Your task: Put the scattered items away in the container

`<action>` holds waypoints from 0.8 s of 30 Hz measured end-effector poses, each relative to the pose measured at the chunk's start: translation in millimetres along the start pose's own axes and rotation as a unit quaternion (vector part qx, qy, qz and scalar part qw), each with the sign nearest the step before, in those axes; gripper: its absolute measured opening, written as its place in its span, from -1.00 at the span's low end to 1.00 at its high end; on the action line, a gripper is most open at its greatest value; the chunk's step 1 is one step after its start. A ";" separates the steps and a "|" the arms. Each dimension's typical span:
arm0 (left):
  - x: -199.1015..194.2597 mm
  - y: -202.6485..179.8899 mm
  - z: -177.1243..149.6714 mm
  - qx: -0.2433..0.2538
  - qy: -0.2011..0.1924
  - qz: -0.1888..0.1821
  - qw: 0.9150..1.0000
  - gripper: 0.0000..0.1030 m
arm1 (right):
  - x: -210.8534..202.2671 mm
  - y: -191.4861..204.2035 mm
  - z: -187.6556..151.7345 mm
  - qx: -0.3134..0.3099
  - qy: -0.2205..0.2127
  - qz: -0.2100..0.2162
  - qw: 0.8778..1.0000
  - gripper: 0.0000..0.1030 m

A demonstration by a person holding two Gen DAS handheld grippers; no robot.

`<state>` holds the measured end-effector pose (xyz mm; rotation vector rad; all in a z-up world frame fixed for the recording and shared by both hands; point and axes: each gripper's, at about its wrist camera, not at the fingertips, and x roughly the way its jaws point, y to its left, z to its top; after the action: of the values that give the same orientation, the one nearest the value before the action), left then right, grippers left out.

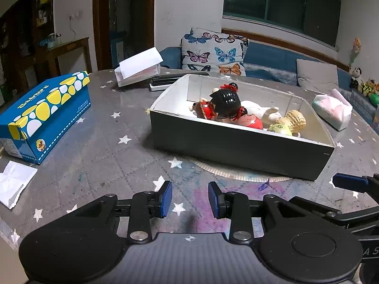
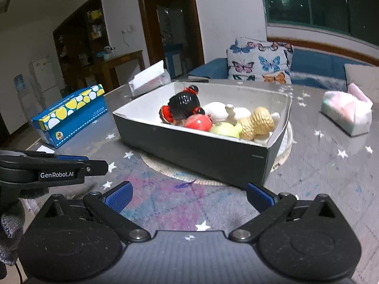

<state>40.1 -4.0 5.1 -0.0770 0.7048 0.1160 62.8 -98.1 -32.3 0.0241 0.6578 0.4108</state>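
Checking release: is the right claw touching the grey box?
Apart. The right wrist view shows the right claw open, bare tablecloth between its fingertips and the grey box.

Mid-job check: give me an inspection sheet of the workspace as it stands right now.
Surface: grey star-print table, round mat under the box.
Job's things: toy figures lie inside the grey open box.
Clutter: blue tissue box, white paper, soft tissue pack, white flap box.
Grippers: left gripper and right gripper both open, empty, short of the box.
Cables: nothing seen.
Surroundings: butterfly cushion, dark window.
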 end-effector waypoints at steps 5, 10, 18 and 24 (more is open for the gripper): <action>5.0 -0.6 0.2 0.000 0.004 0.000 1.000 -0.32 | 4.1 3.2 -0.7 0.003 0.009 -0.008 1.000 1.00; 7.7 -1.6 2.4 0.003 0.004 0.003 1.000 -0.31 | 9.3 5.5 -0.4 0.007 0.018 -0.020 1.000 1.00; 14.6 -1.3 5.4 0.006 0.008 0.003 1.000 -0.32 | 17.5 4.7 0.8 0.017 0.029 -0.031 0.999 1.00; 19.1 -1.7 7.6 0.008 0.011 0.004 1.000 -0.32 | 22.6 3.4 2.0 0.024 0.036 -0.038 0.998 1.00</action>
<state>59.7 -3.3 -1.5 -0.0597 0.7279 0.1166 78.8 -86.2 -43.5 0.0310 0.7365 0.3232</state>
